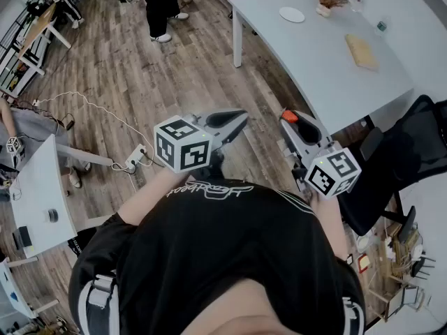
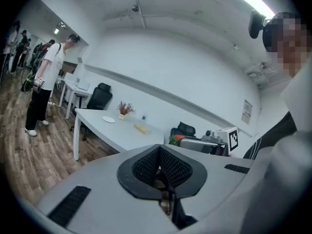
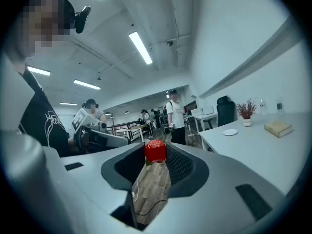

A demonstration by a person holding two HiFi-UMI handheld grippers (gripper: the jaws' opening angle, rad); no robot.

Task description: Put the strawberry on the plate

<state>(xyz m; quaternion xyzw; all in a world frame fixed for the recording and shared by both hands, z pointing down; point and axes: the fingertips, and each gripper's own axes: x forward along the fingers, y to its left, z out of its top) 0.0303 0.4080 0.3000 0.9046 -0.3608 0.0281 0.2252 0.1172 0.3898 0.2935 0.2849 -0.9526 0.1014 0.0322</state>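
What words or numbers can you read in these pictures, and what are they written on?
Nothing here can be read for sure.
black shirt: white curly writing across it, too blurred to read.
paper sign on the wall: its print is too small to read.
marker cubes: only black and white squares, no letters or numbers.
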